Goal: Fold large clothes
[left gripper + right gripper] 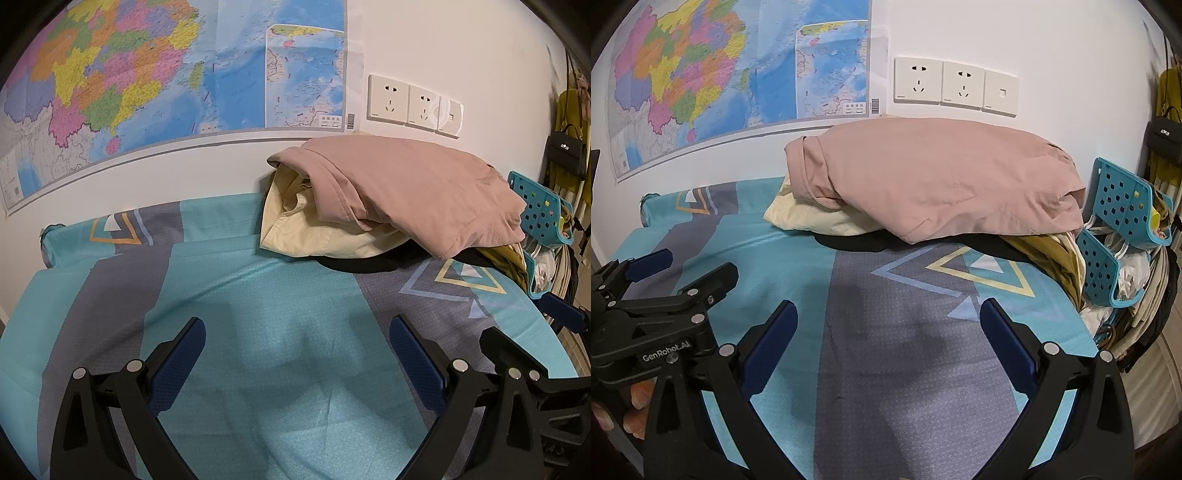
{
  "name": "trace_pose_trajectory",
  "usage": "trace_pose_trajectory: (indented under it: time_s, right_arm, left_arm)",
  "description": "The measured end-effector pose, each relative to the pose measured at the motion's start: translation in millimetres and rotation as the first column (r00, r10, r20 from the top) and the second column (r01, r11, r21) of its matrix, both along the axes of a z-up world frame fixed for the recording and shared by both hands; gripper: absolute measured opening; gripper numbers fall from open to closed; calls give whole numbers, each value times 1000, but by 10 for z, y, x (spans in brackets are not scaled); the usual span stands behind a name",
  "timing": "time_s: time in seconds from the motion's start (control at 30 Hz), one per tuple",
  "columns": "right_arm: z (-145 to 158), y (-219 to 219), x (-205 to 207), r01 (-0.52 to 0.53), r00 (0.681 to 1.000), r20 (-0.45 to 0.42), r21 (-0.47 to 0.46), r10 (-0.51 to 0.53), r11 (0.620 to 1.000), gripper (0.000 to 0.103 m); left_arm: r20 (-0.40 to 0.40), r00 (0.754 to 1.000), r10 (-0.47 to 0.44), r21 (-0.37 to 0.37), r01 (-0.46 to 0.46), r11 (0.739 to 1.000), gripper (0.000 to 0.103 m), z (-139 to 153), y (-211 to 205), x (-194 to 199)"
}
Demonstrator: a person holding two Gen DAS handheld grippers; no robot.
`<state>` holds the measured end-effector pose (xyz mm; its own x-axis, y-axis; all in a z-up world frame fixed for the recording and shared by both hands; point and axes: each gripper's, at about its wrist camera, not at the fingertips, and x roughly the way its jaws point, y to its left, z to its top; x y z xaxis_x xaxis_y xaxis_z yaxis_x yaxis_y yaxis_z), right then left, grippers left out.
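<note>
Bedsheet (229, 280) bare for folding; I hold both grippers, left (295, 343) and right (888, 325), fingers spread and empty, short of the pink garment (934, 177) heaped by the wall.

Both grippers are matte black plastic: the left gripper (297, 326) and right gripper (888, 310) each carry two angled fingers lined with dark blue textured pads (768, 347), silver round screws at the pivots (white "GenRobot.AI" lettering marks the left body).

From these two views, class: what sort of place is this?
Probably a bedroom at home: a bed with a patterned sheet, a pile of clothes heaped on it, and a wall map beside wall sockets.
</note>
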<state>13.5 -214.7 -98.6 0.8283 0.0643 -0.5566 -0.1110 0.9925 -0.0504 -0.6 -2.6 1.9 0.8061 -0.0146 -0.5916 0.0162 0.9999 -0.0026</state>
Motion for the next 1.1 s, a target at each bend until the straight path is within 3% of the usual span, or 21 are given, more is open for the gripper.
trace_pose_trajectory:
  time_s: [1.1]
  right_arm:
    - [20, -34, 86, -14, 1000, 7, -28, 14, 1000, 97]
  left_arm:
    - [-36, 998, -41, -21, 41, 999, 96, -58, -34, 153]
